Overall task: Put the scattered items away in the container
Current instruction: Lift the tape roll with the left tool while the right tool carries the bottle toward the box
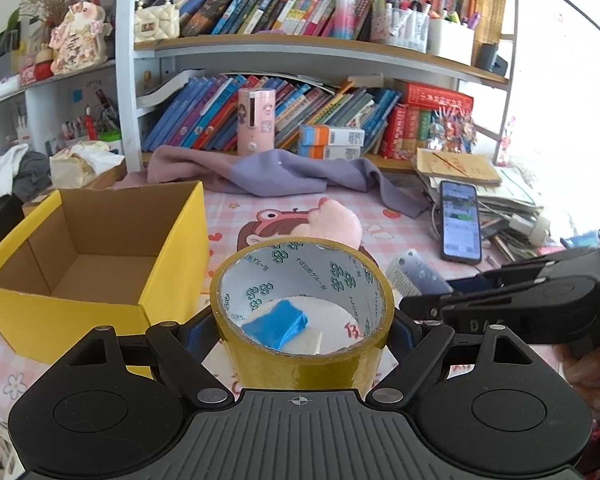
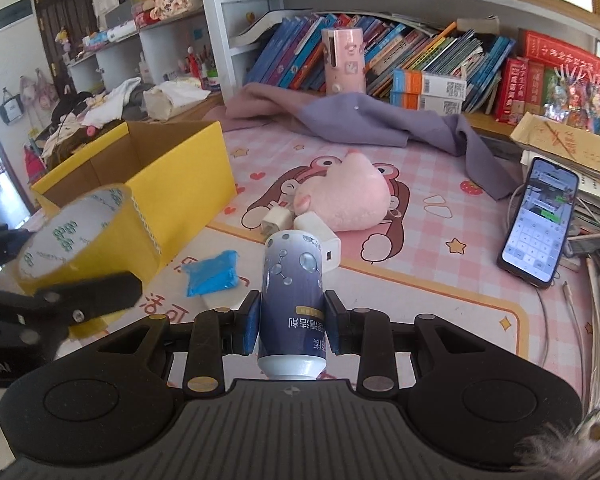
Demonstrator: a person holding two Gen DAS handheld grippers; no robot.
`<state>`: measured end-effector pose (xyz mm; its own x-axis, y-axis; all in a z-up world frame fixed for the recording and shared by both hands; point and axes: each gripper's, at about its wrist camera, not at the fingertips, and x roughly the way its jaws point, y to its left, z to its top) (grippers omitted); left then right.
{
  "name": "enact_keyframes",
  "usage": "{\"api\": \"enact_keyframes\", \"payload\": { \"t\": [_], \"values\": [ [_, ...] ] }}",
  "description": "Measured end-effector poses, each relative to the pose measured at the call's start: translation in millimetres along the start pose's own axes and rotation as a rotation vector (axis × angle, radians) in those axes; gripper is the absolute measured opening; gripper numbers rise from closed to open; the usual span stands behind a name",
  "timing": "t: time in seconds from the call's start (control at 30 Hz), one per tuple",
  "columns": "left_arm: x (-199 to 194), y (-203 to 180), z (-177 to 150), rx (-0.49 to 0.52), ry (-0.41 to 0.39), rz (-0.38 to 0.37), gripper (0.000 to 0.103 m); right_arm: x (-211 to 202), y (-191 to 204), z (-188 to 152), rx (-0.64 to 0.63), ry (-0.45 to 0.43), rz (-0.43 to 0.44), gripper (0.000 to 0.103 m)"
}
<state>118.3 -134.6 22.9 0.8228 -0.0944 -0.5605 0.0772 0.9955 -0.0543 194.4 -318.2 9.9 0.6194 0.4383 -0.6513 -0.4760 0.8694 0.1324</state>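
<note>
Left gripper (image 1: pixel 302 326) spread wide, clamped on big yellow-brown roll of packing tape (image 1: pixel 300 304), ctr-bottom of left view. Right gripper (image 2: pixel 292 322) narrow, pinching blue-and-white cylindrical spray bottle (image 2: pixel 293 300), ctr of right view. Open yellow cardboard box (image 1: pixel 96 248) at left of both views, nothing seen inside. On pink checked mat: blue crumpled wrapper (image 2: pixel 212 272), white charger plugs (image 2: pixel 300 226), pink plush toy (image 2: pixel 348 196); black smartphone (image 2: pixel 540 224) at right.

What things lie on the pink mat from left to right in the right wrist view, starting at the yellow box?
yellow cardboard box → blue packet → white charger plugs → pink plush toy → smartphone
</note>
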Motion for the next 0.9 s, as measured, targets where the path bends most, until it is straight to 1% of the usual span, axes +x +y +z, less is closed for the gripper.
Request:
{"api": "enact_keyframes", "payload": {
  "t": [0.2, 0.5, 0.73, 0.9],
  "values": [
    [-16, 24, -9, 0.004, 0.012, -0.048, 0.085, -12, 28, -7, 0.044, 0.010, -0.043, 0.031],
    [-41, 60, -29, 0.008, 0.046, -0.121, 0.085, -25, 83, -29, 0.075, 0.041, -0.101, 0.031],
    [-61, 85, -47, 0.025, 0.059, -0.145, 0.085, -34, 126, -48, 0.101, 0.048, -0.131, 0.031],
    [-76, 102, -57, 0.025, 0.062, -0.144, 0.085, -40, 153, -59, 0.112, 0.038, -0.134, 0.031]
  ]
}}
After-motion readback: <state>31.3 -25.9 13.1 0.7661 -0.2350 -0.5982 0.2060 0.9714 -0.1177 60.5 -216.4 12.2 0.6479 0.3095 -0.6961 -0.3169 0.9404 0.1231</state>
